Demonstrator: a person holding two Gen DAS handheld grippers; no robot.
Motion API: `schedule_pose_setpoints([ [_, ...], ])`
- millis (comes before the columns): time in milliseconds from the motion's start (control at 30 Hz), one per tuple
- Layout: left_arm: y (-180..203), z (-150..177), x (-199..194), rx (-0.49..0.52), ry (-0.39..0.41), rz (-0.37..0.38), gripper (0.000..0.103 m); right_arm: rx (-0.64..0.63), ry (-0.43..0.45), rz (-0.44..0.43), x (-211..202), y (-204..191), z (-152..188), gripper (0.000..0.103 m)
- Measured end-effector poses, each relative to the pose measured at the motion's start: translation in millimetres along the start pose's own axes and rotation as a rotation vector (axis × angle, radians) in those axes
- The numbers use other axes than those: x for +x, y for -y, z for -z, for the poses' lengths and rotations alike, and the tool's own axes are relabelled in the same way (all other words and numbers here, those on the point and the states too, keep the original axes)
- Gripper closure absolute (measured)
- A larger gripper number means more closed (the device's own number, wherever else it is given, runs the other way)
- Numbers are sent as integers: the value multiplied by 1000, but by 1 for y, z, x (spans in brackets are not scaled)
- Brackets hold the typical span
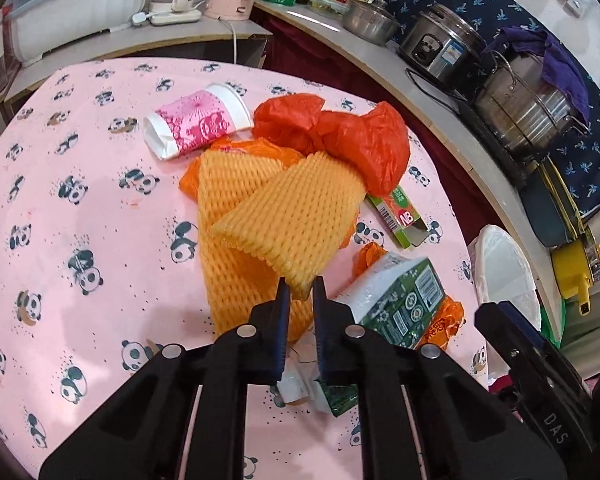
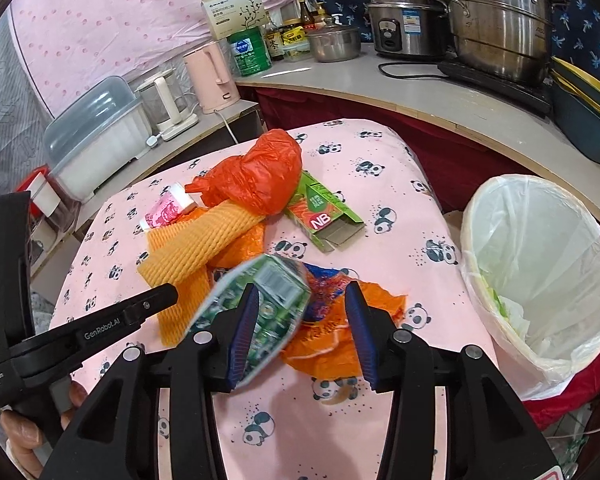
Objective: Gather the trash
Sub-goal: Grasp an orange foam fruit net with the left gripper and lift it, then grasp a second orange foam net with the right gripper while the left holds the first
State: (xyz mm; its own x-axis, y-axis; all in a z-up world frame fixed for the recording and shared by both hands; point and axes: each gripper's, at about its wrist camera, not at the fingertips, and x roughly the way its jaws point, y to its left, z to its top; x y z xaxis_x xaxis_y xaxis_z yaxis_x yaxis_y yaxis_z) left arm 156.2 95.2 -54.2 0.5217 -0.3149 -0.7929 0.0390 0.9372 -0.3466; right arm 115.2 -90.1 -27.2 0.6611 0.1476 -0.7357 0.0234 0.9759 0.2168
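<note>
Step in hand, as I read it: picking trash off the bench (image 1: 100, 168) for the bin (image 2: 540, 264).

Left claw (image 1: 300, 286): jaws pulled together on the near corner of the foam net (image 1: 284, 216); the net's tip sits pinched between the fingers. The rest of the net lies across the pile toward the red bag (image 1: 340, 132), with the cup (image 1: 198, 124) beyond on the left.

Right claw (image 2: 300, 300): jaws apart. The green carton (image 2: 260, 304) is against the left finger, tilted and blurred, so I can't tell if it's held or just resting; the right finger is clear of it, over the orange wrapper (image 2: 332, 336).

Next, my call: lift the net free of the pile without dragging the bag, carry it right to the bin beside the bench edge. The right claw has to centre on the carton before closing.
</note>
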Motion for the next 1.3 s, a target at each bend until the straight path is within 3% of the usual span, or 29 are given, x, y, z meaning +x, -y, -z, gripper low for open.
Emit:
schedule_pose_setpoints([
  [467, -25, -12, -60, -10, 129, 16, 95, -61, -17, -44, 10, -41, -2, 59],
  [733, -55, -15, -89, -53, 197, -48, 96, -123, -31, -95, 21, -77, -1, 59],
  [1067, -96, -20, -85, -117, 204, -145, 95, -188, -124, -148, 73, -126, 1, 59],
  [1300, -111, -23, -67, -128, 177, -173, 95, -229, -181, -129, 108, -143, 15, 60],
])
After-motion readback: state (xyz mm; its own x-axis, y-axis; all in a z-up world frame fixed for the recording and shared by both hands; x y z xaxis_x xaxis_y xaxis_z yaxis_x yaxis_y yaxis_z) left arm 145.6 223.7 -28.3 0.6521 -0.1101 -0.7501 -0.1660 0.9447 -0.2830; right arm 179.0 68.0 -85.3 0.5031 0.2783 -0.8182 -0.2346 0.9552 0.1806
